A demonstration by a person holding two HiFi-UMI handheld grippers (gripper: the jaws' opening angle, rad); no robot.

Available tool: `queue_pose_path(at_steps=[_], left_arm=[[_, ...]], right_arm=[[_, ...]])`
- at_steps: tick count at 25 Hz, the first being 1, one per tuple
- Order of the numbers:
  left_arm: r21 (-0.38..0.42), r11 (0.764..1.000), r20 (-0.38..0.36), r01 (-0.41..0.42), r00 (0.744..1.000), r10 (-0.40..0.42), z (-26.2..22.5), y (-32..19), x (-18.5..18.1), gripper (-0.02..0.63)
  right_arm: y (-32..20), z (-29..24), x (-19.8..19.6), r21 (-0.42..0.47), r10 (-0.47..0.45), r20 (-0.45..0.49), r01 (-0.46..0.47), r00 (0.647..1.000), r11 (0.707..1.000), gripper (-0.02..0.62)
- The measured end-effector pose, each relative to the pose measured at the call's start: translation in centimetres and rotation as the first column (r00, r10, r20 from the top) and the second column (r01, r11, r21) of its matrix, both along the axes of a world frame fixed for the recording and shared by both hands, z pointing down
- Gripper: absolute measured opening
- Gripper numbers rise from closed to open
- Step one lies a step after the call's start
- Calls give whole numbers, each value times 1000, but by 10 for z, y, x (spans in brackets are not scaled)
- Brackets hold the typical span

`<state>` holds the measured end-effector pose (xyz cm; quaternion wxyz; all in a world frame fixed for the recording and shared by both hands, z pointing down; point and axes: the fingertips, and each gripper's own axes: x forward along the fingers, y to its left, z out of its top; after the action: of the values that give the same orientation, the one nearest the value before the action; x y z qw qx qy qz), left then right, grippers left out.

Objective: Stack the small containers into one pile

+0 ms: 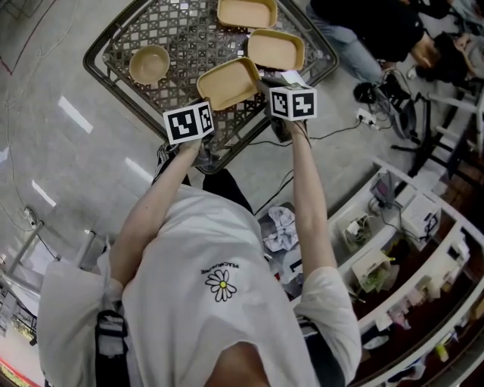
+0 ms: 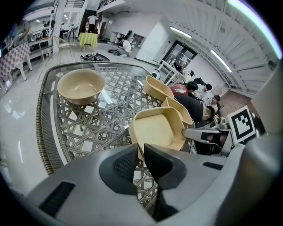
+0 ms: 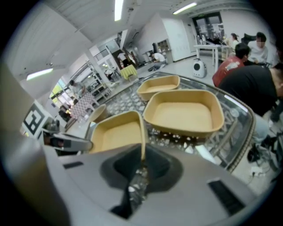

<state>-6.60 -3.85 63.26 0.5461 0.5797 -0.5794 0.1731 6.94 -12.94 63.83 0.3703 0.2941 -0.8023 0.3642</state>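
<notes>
Left claw (image 2: 138, 160) clamped on near tray (image 1: 229, 82) rim, right claw (image 3: 142, 164) pinching its opposite wall. Second tray (image 1: 276, 49) just beside, bowl (image 1: 149, 64) well apart.

surface: glass-topped lattice table (image 1: 189, 45) | resting: round bowl (image 1: 149, 64), left | rectangular container (image 1: 276, 48), right | another rectangular container (image 1: 246, 13), far edge

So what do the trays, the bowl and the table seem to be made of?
The trays and bowl: matte tan and thin-walled with no gloss, probably moulded fibre or plastic. The table: a woven, wicker-like lattice, apparently under clear glass, judging by the light reflections.
</notes>
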Motion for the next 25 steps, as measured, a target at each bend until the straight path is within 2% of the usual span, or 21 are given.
queue_pose_path(at_steps=[4,8,11,15,20,25], left_arm=[[62,997,17,-41,999,40,-23,-7,-6,49],[130,983,17,-126,992,125,-43,-18,-4,44],[176,963,43,-204,979,200,-59,-26,-3,43],[246,927,96,-285,958,269,-84,-36,5,41],[296,890,130,-347,938,322,-102,-47,21,41],[308,870,131,-385,923,362,-103,-61,44,41]], right_arm=[[8,-19,3,18,51,19,-51,999,999,44],[16,-47,15,80,111,36,-113,993,990,44],[23,-71,20,141,175,46,-179,984,974,44],[27,-100,30,226,259,57,-265,964,937,44],[28,-117,50,248,349,86,-359,933,900,43],[18,-121,73,267,396,57,-396,917,879,43]])
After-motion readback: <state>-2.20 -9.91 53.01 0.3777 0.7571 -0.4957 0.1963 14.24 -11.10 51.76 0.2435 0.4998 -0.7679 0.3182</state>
